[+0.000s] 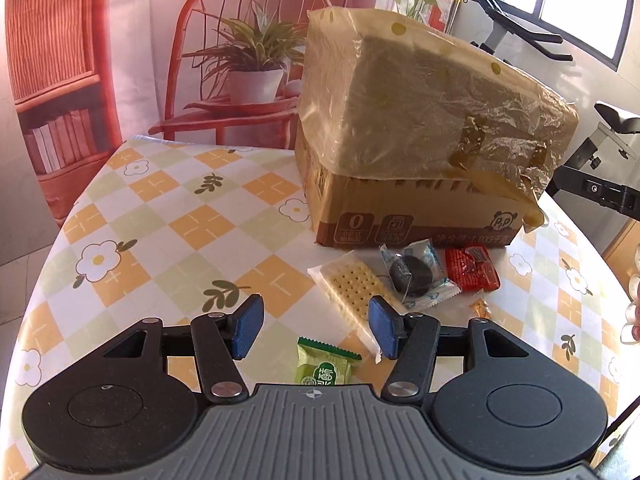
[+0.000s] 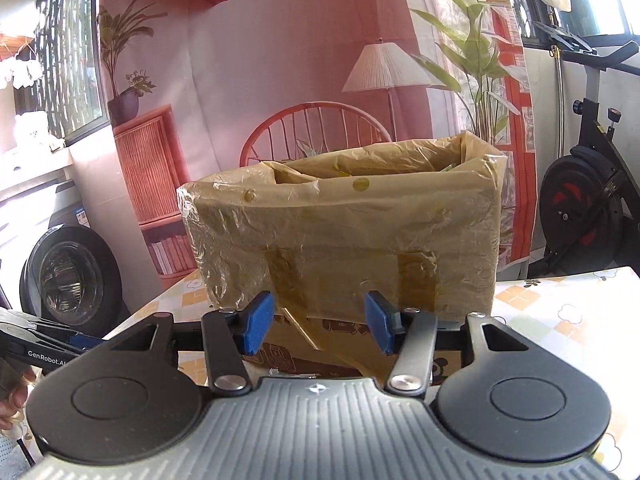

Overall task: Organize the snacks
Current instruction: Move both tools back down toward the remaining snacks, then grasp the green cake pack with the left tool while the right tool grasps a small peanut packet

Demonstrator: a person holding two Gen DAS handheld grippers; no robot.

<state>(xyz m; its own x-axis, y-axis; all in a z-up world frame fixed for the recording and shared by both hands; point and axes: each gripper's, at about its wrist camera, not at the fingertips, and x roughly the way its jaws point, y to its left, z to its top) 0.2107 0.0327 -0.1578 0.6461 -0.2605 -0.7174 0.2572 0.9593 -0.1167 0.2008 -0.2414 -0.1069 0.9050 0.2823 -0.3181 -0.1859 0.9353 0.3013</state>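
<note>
Left gripper [image 1: 316, 330]: jaws spread wide, nothing between the blue pads [image 1: 249, 326], held low over the table [image 1: 168, 216]. The table carries a checked cloth of orange, green and white squares with flower and leaf motifs.

Nearest snack: a green sachet [image 1: 325, 368] lying just ahead of the gripper body between the two fingers, printed with white Chinese characters that cannot be read. Beyond it, a clear-wrapped pack of square perforated crackers [image 1: 352, 290] lies with its near end touching or just beside the right-hand pad; which of the two cannot be determined. Next to the crackers lies a dark round biscuit in a clear and blue wrapper [image 1: 416, 274], then a red packet [image 1: 472, 268]. A small orange wrapper [image 1: 480, 307] lies near these.

Behind the snacks stands a cardboard box [image 1: 412, 220] lined with a yellowish plastic bag [image 1: 432, 100] folded over its rim and down its sides. The box face shows a "0" icon, a panda logo marked "PP", and a partly legible line of Chinese text with numerals.

Right gripper [image 2: 318, 326]: jaws likewise apart and empty, facing the same box [image 2: 352, 352] at close range. The bag [image 2: 344, 236] stands open at the top. At the left edge, the left gripper's [image 2: 44, 344] body reads "GenRobot.AI".
</note>
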